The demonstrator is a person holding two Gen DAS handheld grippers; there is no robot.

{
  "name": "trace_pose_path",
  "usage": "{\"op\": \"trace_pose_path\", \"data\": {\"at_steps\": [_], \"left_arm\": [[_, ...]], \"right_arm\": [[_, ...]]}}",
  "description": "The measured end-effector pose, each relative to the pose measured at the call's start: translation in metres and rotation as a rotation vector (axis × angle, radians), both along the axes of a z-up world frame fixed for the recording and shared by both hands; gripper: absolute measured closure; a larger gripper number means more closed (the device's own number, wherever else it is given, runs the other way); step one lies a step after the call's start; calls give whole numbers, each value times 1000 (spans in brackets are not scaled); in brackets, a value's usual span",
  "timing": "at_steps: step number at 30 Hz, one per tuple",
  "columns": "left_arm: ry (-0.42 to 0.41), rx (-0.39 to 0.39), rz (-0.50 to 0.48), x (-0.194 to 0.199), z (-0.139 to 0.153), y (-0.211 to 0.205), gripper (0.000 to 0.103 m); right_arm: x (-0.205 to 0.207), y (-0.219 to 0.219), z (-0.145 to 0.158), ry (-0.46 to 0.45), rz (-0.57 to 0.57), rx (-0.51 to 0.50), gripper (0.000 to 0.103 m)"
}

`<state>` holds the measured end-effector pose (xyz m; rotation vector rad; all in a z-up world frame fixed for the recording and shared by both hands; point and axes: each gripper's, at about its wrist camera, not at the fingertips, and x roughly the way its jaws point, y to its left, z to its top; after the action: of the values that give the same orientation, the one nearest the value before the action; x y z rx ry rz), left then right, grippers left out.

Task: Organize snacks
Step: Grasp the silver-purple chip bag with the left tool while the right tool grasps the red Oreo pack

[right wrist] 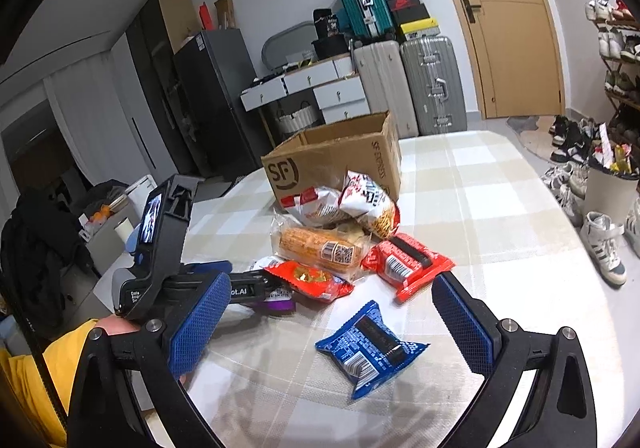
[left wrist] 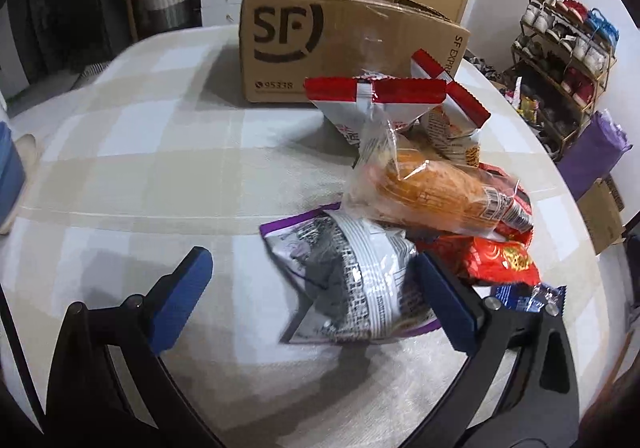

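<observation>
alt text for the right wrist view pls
The open right gripper hovers above a blue snack packet on a checked table. Beyond lie red packets, a bagged corn cob and an open cardboard box; the left gripper reaches in.

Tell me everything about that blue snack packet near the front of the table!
The shiny blue plastic snack packet lies flat on the checked tablecloth, printed side down, showing white small print, a barcode and a dark strip along its middle. Its crimped ends look sealed and it is a bit puffy. It sits apart from the other snacks, touching none of them, straight ahead of the open right hand-held gripper, which is not touching it.
</observation>
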<state>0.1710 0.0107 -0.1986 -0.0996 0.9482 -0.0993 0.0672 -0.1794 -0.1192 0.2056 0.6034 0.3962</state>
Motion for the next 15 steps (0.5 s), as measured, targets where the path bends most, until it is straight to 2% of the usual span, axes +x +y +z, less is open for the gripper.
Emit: {"op": "trace_pose_path", "data": {"at_steps": [2, 4, 6, 8, 9, 11, 15], "left_arm": [[0, -24, -10, 6, -5, 1, 1], [9, -65, -26, 12, -9, 1, 6], [18, -105, -45, 15, -12, 2, 24], [17, -140, -92, 18, -12, -3, 51], [24, -152, -110, 20, -12, -6, 57], [24, -147, -117, 24, -13, -12, 60], [41, -195, -104, 35, -14, -7, 63]], "right_arm": [[6, 3, -4, 13, 10, -4, 1], [12, 8, -9, 34, 19, -12, 1], [20, 12, -13, 62, 38, -13, 1], [27, 15, -18, 87, 42, -7, 1], [30, 15, -20, 97, 46, 3, 1], [36, 16, -24, 125, 50, 16, 1], [45, 21, -29, 162, 73, 8, 1]]}}
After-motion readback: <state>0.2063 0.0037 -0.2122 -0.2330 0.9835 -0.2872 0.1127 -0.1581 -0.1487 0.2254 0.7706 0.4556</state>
